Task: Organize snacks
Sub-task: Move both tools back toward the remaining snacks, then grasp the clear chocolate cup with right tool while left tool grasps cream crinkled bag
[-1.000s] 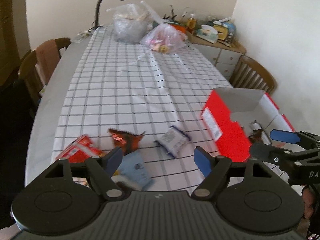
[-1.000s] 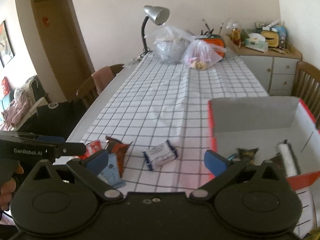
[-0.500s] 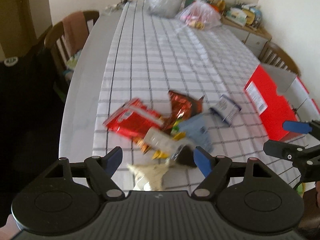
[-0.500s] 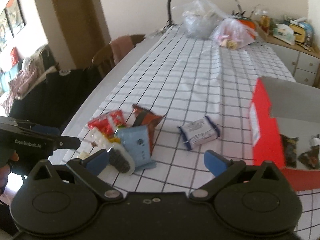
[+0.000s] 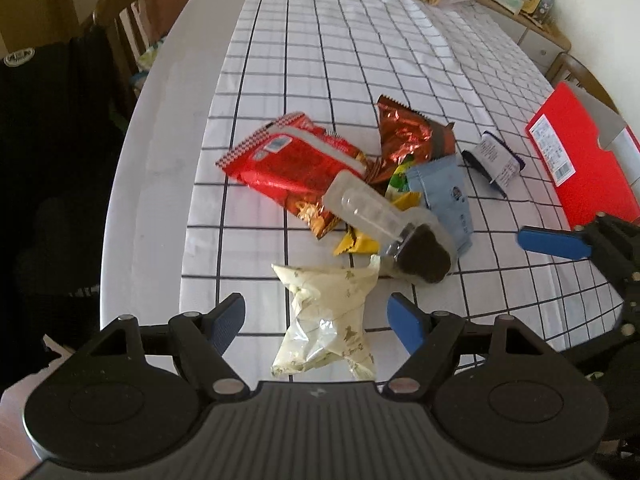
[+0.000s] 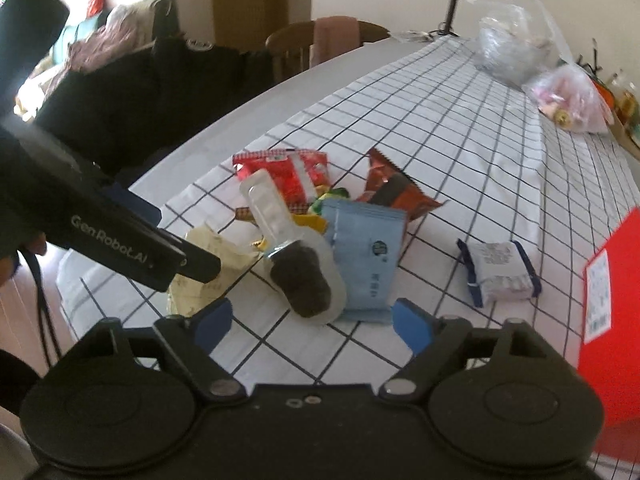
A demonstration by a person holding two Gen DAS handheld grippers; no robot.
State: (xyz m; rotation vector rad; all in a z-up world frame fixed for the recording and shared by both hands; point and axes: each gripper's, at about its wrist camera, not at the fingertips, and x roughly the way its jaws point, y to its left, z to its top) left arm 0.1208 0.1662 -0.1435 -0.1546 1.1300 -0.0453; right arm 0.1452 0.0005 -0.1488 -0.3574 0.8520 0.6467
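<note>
Both hand-held grippers tilt steeply down over the snack pile on the checked tablecloth [image 5: 320, 60]. The left gripper [image 5: 320, 318] stands wide and empty above a pale crinkled packet [image 5: 328, 320]. The right gripper [image 6: 310, 322] is closing, nothing gripped, just short of the clear-wrapped dark snack [image 6: 304, 280]; the red box [image 6: 612, 320] sits well to the right.

Snack heap [image 5: 360, 184] on the tablecloth [image 5: 320, 60], box [image 5: 580, 160] to its right.

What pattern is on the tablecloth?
White tablecloth with a thin dark grid of squares; clearest in the left wrist view.
</note>
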